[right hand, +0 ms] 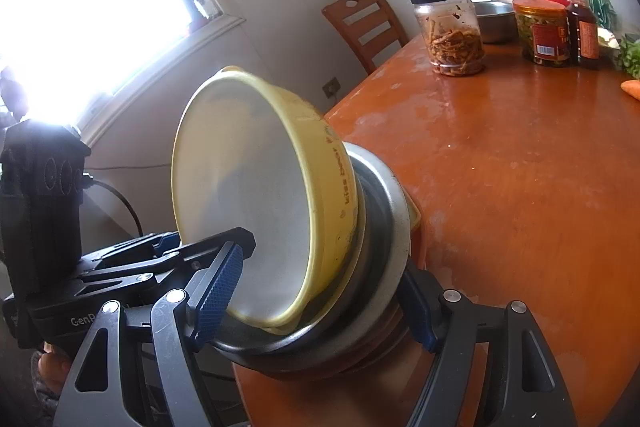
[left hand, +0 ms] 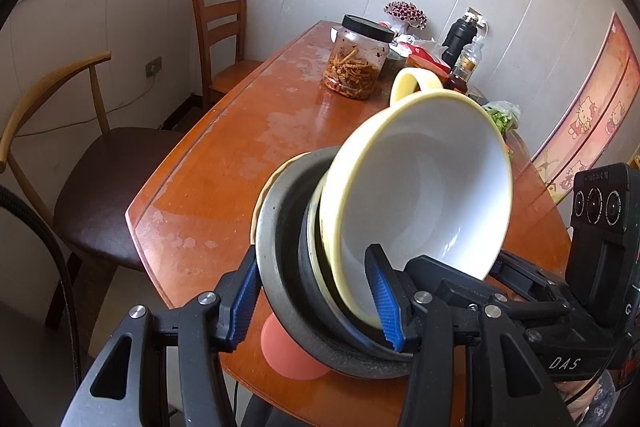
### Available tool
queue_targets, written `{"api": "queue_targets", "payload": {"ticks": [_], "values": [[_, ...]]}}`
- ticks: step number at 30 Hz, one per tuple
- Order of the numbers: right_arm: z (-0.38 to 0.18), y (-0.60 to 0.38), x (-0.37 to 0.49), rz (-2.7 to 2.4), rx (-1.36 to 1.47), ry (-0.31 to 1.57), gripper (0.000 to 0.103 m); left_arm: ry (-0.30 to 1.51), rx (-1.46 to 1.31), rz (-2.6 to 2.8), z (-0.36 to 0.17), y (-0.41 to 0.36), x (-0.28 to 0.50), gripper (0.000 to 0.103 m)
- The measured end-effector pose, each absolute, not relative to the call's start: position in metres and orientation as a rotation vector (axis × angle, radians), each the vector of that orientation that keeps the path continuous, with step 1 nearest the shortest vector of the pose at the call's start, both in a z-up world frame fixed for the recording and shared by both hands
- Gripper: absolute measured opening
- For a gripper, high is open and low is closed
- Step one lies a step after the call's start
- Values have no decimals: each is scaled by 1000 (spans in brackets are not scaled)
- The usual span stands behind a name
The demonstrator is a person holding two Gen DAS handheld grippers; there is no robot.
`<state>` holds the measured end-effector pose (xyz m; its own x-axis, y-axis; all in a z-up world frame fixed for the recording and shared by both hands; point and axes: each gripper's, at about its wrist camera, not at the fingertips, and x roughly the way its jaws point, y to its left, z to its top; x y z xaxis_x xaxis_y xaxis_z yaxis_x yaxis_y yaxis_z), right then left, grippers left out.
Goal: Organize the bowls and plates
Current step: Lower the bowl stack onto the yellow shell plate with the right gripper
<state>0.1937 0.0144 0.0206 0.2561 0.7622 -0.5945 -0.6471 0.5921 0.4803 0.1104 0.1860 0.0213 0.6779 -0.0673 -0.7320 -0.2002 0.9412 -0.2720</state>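
— Two grippers, and we have both clamped on one stack. Our left gripper (left hand: pixel 316 301) has a blue pad against the outside of the grey metal bowl (left hand: pixel 280 239) and the other pad inside the yellow bowl (left hand: pixel 420 195), so it pinches the nested walls between them.

— And our right gripper (right hand: pixel 320 301) does the same from the other side: one pad lies on the white inside of the yellow bowl (right hand: pixel 264 195), the other sits behind the rim of the grey metal bowl (right hand: pixel 394 251).

— Which way does the stack point?

— We hold it tipped on its side at the near end of the table (left hand: pixel 224 163). The mouths of the bowls face up and toward us; the bases point away and down toward the tabletop. The stacking axis runs slanted, not upright. The yellow bowl is innermost and its loop handle (left hand: pixel 414 83) sticks out at the top.

— Under the grey bowl?

— We see a salmon-pink piece (left hand: pixel 288 351) below it, and a pale yellow rim (left hand: pixel 266 187) behind it. Whether the stack touches the wood we cannot tell.

— Farther on?

— A black-lidded jar (left hand: pixel 356 61) of reddish strips stands mid-table. Beyond it, against the wall, a dark bottle (left hand: pixel 460 37), a small glass bottle (left hand: pixel 468 59) and some greens (left hand: pixel 502 115) cluster together. A wooden chair (left hand: pixel 222 27) stands at the table's far left.
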Motion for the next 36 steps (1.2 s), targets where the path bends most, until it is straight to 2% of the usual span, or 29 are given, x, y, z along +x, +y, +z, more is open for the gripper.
{"api": "queue_targets", "payload": {"ticks": [36], "values": [[36, -2, 189, 850, 87, 798, 76, 816, -308, 74, 26, 175, 102, 52]]}}
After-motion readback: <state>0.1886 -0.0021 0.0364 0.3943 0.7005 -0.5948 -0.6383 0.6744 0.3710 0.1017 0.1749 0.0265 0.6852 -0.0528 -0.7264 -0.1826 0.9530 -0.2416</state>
